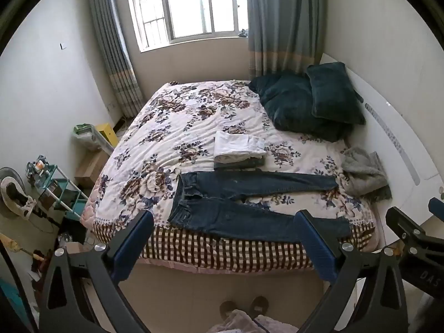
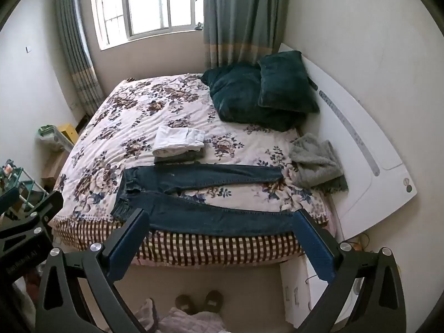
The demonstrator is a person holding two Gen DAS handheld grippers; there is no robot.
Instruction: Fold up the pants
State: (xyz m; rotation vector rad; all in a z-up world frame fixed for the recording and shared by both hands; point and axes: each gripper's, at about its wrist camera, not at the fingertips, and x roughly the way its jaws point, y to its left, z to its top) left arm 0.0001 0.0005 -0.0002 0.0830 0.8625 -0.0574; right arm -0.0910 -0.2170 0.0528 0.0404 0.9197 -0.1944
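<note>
A pair of dark blue jeans (image 1: 249, 205) lay spread flat along the near edge of the bed (image 1: 194, 252), on its floral quilt. Taking the jeans as the landmark: their waistband lay toward the left of both views, and the two legs ran out to the right, parted in a narrow V, the nearer leg reaching the checked border of the quilt.

Just behind the jeans, toward the window, sat a small stack of folded clothes (image 1: 238, 149), a white piece on top of a darker one. Past the leg ends, to the right, a grey fluffy garment (image 1: 363, 172) lay crumpled by the white headboard. Further back and to the right of the jeans were two dark teal pillows (image 1: 310, 102), one leaning on the other.

The left hand-held gripper (image 1: 224, 245) hung in front of the jeans, off the bed's edge, tilted downward, its two blue-padded fingers spread wide with nothing between them. The right hand-held gripper (image 2: 222, 242) was in the same state: fingers fully apart, empty, clear of the denim, tilted down at the nearer leg. On the floor below the jeans stood a pair of brown slippers (image 2: 199, 301).
</note>
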